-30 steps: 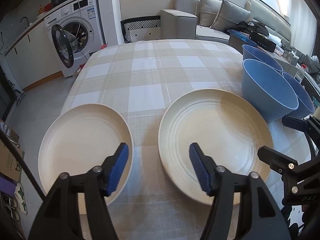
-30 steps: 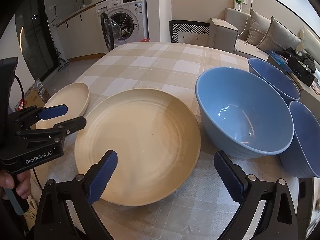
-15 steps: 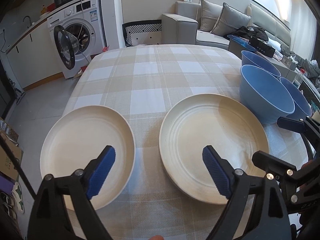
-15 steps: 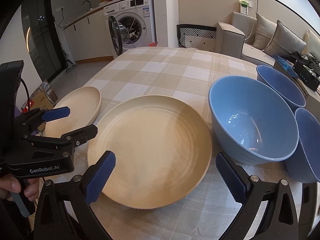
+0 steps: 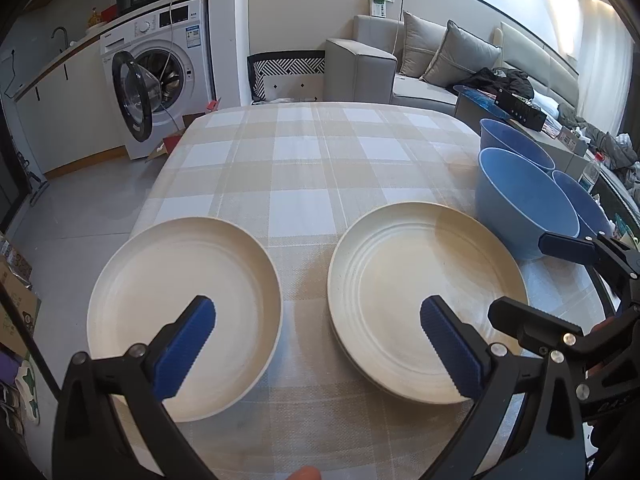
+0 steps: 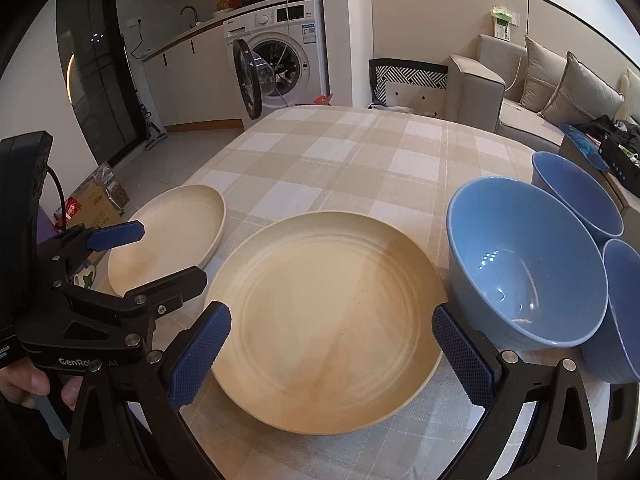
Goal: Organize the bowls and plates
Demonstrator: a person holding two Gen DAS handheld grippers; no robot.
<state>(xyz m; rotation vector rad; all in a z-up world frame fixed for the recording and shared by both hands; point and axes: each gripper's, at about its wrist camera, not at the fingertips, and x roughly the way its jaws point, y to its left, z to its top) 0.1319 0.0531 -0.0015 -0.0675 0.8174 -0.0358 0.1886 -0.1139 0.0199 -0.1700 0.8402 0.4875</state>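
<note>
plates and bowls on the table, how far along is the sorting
Barely begun. Done: nothing is stacked. The two cream plates lie side by side, and the three blue bowls stand separately. In hand: nothing; the left gripper is opening, empty, and the right gripper is open. Left: stack plates, nest bowls.

left gripper (image 5: 318, 350) | fingers spreading wider than a second ago, still opening | nothing between them

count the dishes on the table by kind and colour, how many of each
cream plates: 2, the left plate and the right plate
blue bowls: 3, the near bowl, the far bowl and the right-edge bowl
total: 5
</note>
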